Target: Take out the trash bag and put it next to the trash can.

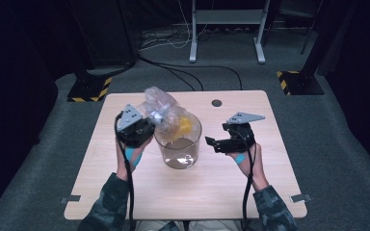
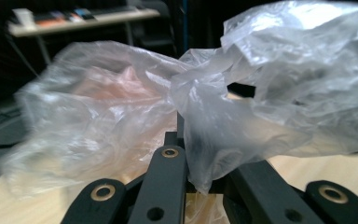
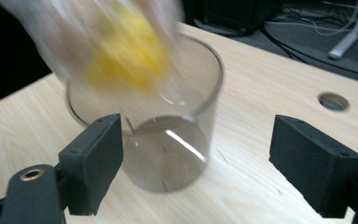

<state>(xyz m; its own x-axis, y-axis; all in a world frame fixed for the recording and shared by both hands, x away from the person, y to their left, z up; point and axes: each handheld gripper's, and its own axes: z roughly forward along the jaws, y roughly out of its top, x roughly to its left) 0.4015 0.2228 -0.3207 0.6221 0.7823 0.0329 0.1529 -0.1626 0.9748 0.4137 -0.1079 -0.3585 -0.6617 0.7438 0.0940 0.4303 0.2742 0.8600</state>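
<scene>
The left gripper (image 1: 139, 131) has its jaws pinching a crinkly clear plastic bag (image 1: 166, 113) and holds it up over a big glass jar (image 1: 178, 147). Something yellow (image 1: 184, 125) sits in the bag, right at the jar's open top. The jar stands in the middle of the wooden table (image 1: 270, 159). The right gripper (image 1: 219, 143) waits just beside the jar, its jaws spread wide and holding nothing.

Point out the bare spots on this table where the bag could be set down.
Bare wood lies along the light wooden table's near edge between the forearms, and at its far right corner past the round hole. The middle is crowded: clear glass beaker, crumpled clear plastic bag, both grippers.
</scene>
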